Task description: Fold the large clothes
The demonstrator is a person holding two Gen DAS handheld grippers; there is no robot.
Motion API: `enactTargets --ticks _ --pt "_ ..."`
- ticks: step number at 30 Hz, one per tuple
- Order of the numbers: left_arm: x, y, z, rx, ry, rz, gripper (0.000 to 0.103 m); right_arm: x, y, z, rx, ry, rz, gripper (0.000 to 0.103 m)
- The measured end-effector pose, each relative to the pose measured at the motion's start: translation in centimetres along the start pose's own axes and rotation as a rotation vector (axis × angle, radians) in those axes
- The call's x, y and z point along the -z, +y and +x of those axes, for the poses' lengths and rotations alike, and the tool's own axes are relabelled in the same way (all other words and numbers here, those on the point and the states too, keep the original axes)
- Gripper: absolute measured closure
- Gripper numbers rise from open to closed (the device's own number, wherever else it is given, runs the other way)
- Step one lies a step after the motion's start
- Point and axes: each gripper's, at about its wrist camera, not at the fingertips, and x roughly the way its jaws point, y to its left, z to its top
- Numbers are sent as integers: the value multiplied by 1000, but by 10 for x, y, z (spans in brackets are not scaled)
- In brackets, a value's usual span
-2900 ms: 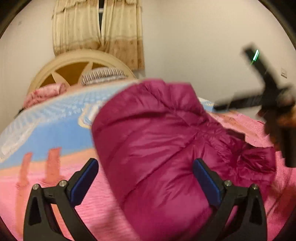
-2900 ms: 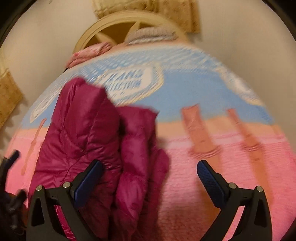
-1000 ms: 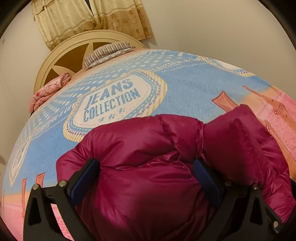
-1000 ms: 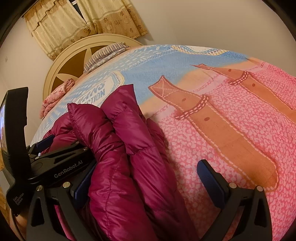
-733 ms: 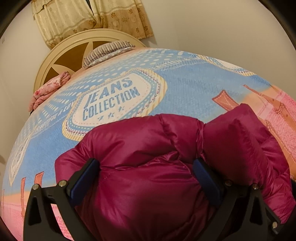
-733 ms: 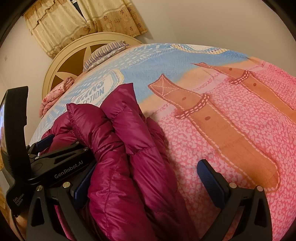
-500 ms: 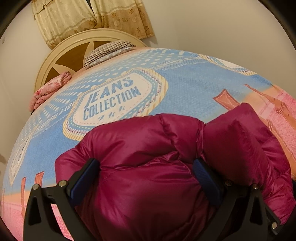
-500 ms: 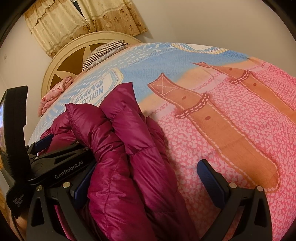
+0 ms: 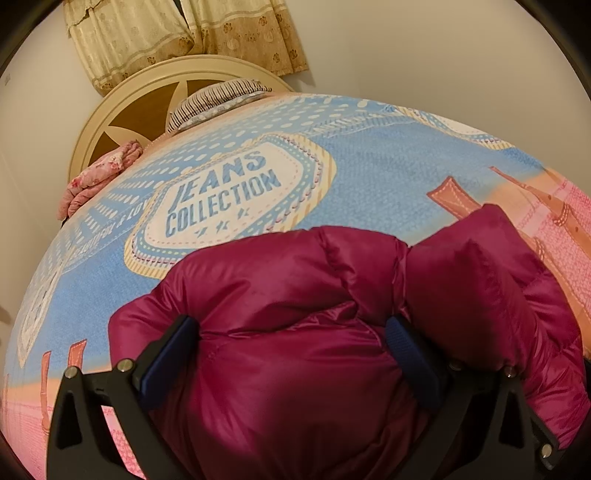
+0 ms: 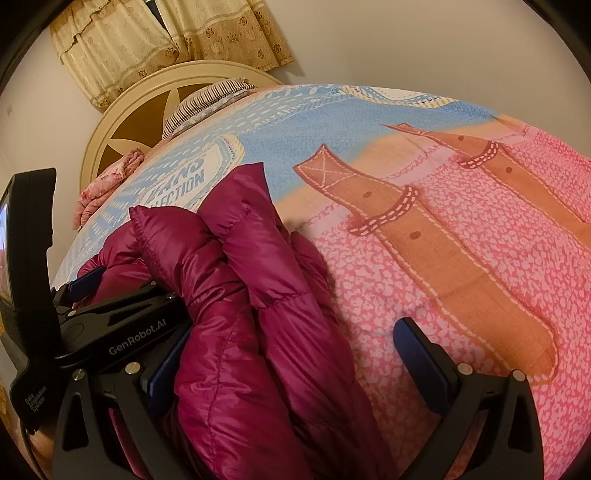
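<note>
A magenta puffer jacket (image 9: 303, 332) lies bunched in a thick folded bundle on the bed. My left gripper (image 9: 291, 354) is open, its jaws wide on either side of the jacket's bulk, pressing into it. In the right wrist view the jacket (image 10: 240, 314) fills the lower left. My right gripper (image 10: 295, 365) is open, its left finger (image 10: 166, 365) against the jacket's edge and its right finger (image 10: 421, 365) over the bedspread. The left gripper's body (image 10: 110, 328) sits just left of the jacket there.
The bedspread (image 9: 388, 162) is blue with a "JEANS COLLECTION" print, pink toward me (image 10: 461, 258). A round headboard (image 9: 147, 99), a striped pillow (image 9: 218, 99) and a pink folded cloth (image 9: 99, 181) are at the far end. Curtains (image 9: 177, 33) hang behind.
Since 2.9 s ago both grippers moved onto the jacket and it was bundled up. Over the last second almost nothing has moved.
</note>
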Motion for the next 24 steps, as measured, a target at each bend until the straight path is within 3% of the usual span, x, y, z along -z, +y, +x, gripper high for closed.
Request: enactTargets --ticks 6,9,15,21,24 --pt "-1 0 1 7 12 1 0 1 1 0 -1 -1 -1 1" --pt "0 11 -9 61 20 -10 0 0 1 -1 -20 14 -14 1" --pt "40 68 -75 128 -85 -137 0 -10 -12 -17 -191 64 -79 1" --pt "98 100 -92 279 -67 -276 0 -19 -13 -26 -338 69 -195 1" --pt "112 102 -92 386 -71 -338 0 -23 -13 -25 -327 66 -249 1"
